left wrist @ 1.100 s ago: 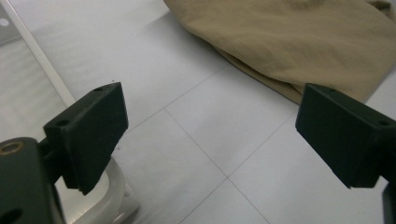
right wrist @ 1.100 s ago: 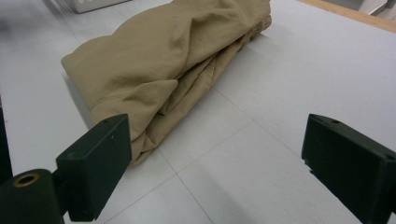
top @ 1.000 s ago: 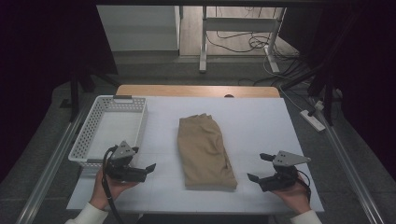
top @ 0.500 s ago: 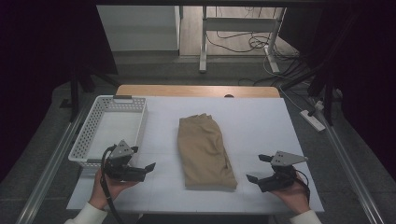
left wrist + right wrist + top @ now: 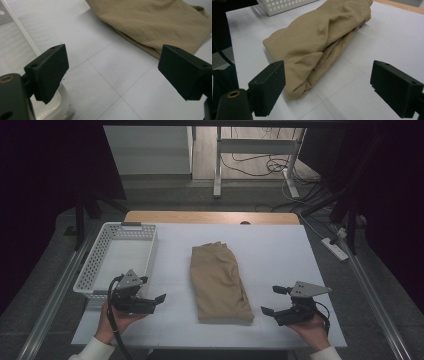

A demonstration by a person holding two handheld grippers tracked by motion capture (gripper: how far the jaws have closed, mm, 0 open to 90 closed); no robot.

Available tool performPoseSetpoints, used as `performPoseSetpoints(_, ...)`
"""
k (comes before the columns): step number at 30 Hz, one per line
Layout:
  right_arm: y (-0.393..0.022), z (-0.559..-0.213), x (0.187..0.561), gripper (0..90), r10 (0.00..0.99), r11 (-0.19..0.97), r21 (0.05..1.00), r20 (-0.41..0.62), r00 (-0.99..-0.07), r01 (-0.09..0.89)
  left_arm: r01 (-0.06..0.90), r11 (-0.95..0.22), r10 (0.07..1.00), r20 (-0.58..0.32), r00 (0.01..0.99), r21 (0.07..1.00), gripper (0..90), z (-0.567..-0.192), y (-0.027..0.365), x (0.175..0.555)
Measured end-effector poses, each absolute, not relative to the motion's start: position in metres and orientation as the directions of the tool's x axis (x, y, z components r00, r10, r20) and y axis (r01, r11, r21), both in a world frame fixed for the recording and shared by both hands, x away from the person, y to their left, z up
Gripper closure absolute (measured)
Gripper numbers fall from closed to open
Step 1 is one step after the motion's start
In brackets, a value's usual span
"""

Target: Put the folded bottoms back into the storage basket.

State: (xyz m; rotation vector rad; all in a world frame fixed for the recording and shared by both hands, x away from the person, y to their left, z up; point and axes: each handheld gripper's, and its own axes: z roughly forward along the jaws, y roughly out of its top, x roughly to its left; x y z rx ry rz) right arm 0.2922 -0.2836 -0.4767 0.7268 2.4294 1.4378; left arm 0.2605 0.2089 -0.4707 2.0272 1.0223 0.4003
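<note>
A folded tan garment [image 5: 219, 280] lies in the middle of the white table [image 5: 280, 250]. My left gripper [image 5: 154, 291] rests in a hand at the garment's near left, a short gap away, jaws open and pointing at it. In the left gripper view the gripper [image 5: 112, 65] frames bare table, with the garment's [image 5: 155, 22] folded edge just beyond. My right gripper [image 5: 271, 300] sits at the garment's near right corner, also open. In the right gripper view the gripper [image 5: 327, 85] faces the garment's [image 5: 322, 37] layered near end, with nothing between the jaws.
A white perforated basket [image 5: 98, 265] stands empty at the table's left, right behind my left gripper; its rim [image 5: 22, 32] runs beside the left jaw. The basket [image 5: 284, 5] also lies beyond the garment in the right gripper view. Bare tabletop stretches to the garment's right.
</note>
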Motion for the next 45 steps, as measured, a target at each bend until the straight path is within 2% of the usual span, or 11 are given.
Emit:
performPoseSetpoints(31,-0.246,-0.469,0.283,14.1,0.431,0.463,0.854,0.017,-0.902,0.237,0.519,-0.351,0.774,-0.07,0.629,0.78,9.7,-0.469,0.205,0.261)
performPoseSetpoints(45,-0.222,-0.478,0.282,14.4,0.376,0.545,0.811,-0.01,-0.926,0.212,0.52,-0.362,0.771,-0.065,0.633,0.774,9.9,-0.47,0.202,0.261)
